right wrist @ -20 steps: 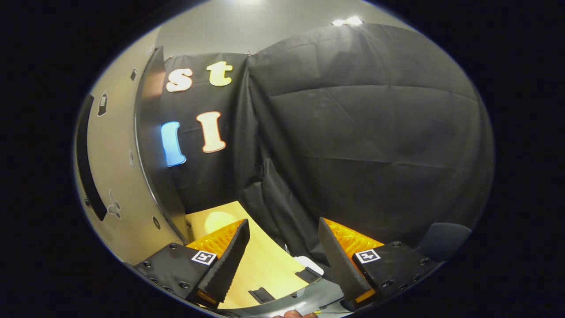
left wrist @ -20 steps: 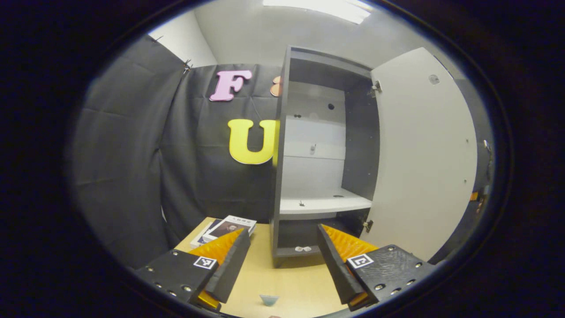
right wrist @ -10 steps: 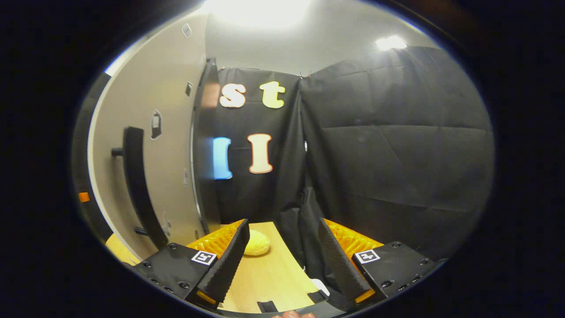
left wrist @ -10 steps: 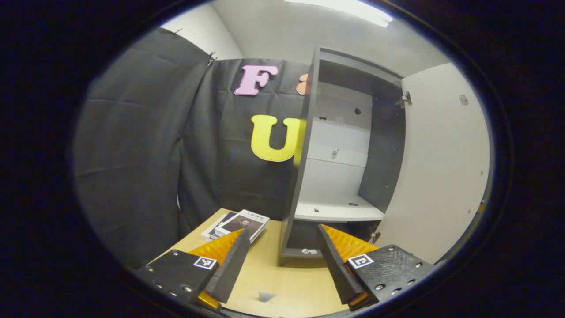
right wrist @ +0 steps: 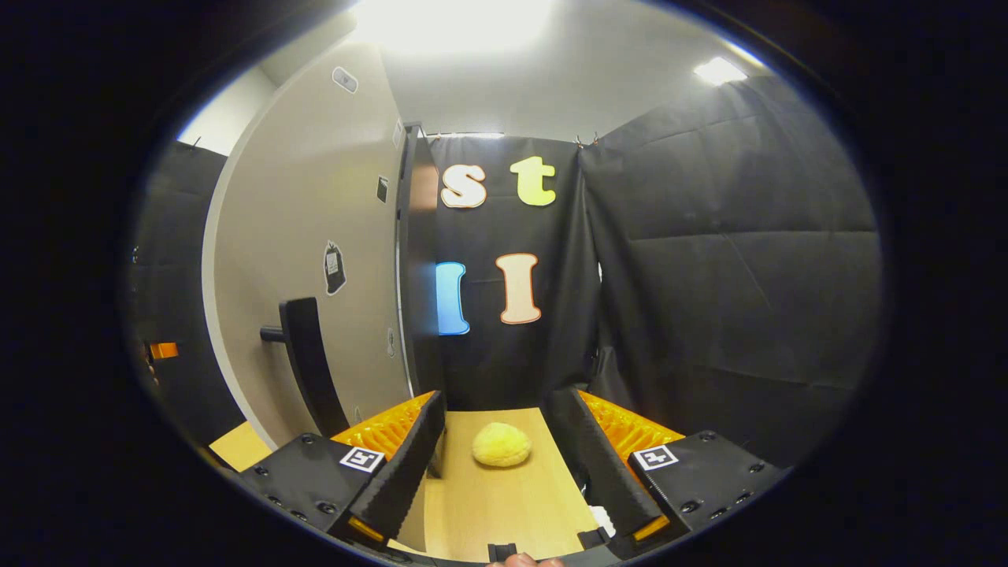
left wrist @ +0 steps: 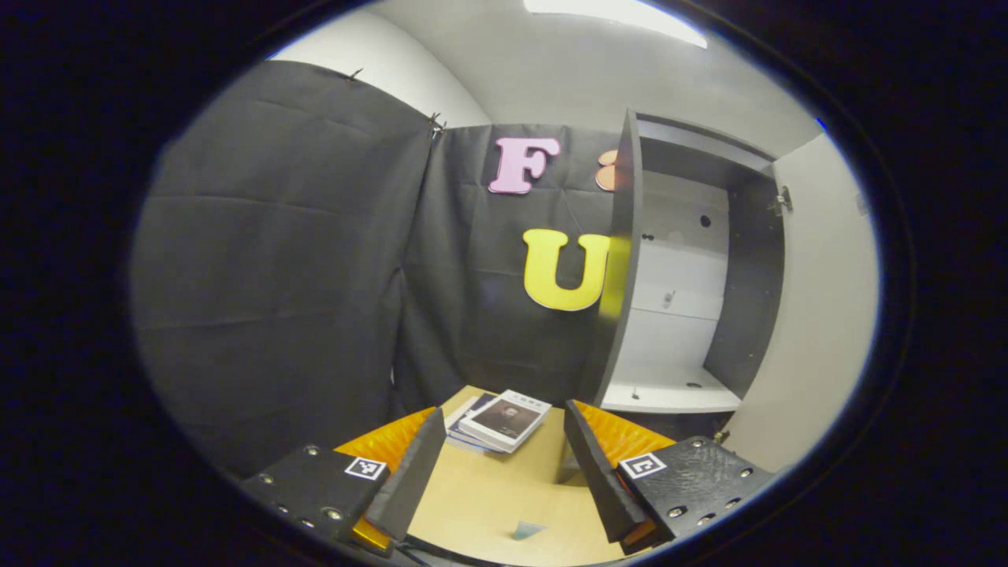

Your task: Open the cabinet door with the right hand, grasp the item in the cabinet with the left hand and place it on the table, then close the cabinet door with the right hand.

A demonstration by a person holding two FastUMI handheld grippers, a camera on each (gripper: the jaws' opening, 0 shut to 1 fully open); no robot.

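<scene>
The dark cabinet [left wrist: 622,260] stands open at the right of the left gripper view, its white shelf [left wrist: 669,394] bare. Its pale door [left wrist: 819,315] is swung out at the far right. My left gripper [left wrist: 502,413] is open over the wooden table [left wrist: 488,504], nothing between its fingers. In the right gripper view the door's outer face [right wrist: 315,228] is at the left, with a black bar handle [right wrist: 309,370]. My right gripper [right wrist: 504,405] is open, to the right of the handle and apart from it. A yellow fluffy ball [right wrist: 502,445] lies on the table ahead, between the fingers.
A small stack of books [left wrist: 504,421] lies on the table to the left of the cabinet. A small bluish scrap [left wrist: 524,530] sits near the table's front. Black cloth walls close in the left, back and right sides. A fingertip [right wrist: 524,561] shows at the bottom edge.
The left gripper has turned left, so the cabinet slid rightward in its view. The right gripper has turned toward the door: the handle came nearer and the yellow ball came into view.
</scene>
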